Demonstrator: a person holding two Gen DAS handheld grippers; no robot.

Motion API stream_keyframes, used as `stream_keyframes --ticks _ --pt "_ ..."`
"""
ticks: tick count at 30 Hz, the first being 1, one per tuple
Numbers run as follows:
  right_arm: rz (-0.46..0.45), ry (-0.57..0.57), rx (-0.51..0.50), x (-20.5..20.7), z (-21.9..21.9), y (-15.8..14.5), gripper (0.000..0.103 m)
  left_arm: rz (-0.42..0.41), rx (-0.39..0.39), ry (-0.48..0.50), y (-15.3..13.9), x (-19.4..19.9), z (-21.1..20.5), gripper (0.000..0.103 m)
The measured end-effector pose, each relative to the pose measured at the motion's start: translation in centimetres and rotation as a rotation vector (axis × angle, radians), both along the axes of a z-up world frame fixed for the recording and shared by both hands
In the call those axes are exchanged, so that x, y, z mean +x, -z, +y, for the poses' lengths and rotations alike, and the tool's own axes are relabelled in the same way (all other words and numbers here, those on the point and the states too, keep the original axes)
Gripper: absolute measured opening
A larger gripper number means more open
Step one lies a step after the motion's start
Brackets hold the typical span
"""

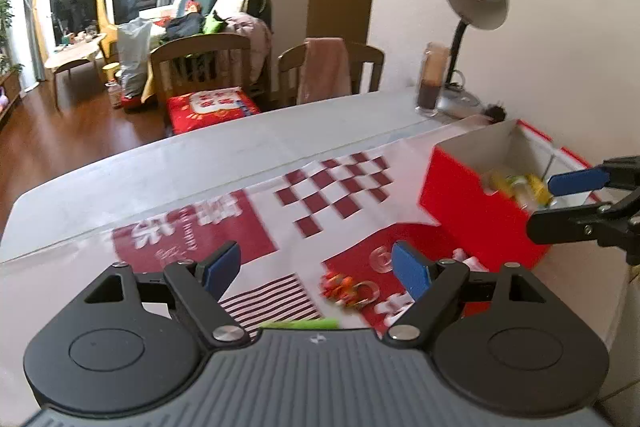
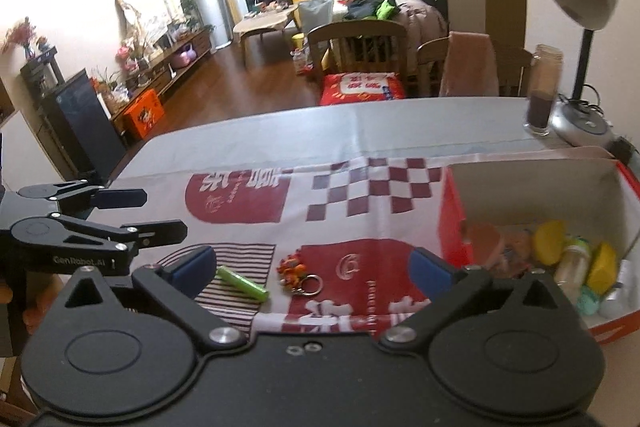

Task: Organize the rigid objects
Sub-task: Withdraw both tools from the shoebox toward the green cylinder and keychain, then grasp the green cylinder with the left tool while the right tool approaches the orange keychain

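Both grippers wide, empty; keychain (image 2: 298,275) w/ clear cloth (image 2: 360,187) around.

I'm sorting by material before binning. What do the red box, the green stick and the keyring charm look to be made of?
Red box: likely cardboard, matte red outside, with plain pale inner walls and thin folded edges.
Green stick: probably plastic, a smooth cylinder with a slight sheen.
Keyring charm: orange figure, plastic or rubber, too small to tell; its ring looks like shiny metal.
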State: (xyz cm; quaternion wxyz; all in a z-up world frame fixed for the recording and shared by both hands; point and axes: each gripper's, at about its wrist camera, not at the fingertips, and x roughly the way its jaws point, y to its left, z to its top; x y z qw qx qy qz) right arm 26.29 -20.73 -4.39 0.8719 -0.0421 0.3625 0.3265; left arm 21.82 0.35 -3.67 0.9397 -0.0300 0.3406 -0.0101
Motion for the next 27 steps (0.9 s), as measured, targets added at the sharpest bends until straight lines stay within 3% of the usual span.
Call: stream_keyframes --ticks 17,24,27 --pt "0.11 -0.007 -0.158 2.9 5.6 6.6 0.102 0.109 -0.004 -0.014 10.7 -0.2 1.0 0.083" --pt "0.136 -0.034 -0.192 3.9 7.2 8.1 0.102 0.134 0.023 -0.032 13.1 1.5 0.1 0.083" --pt "0.152 -0.044 -0.198 4.5 7.7 8.6 0.101 0.137 -0.003 -0.055 13.7 1.7 -0.1 0.083"
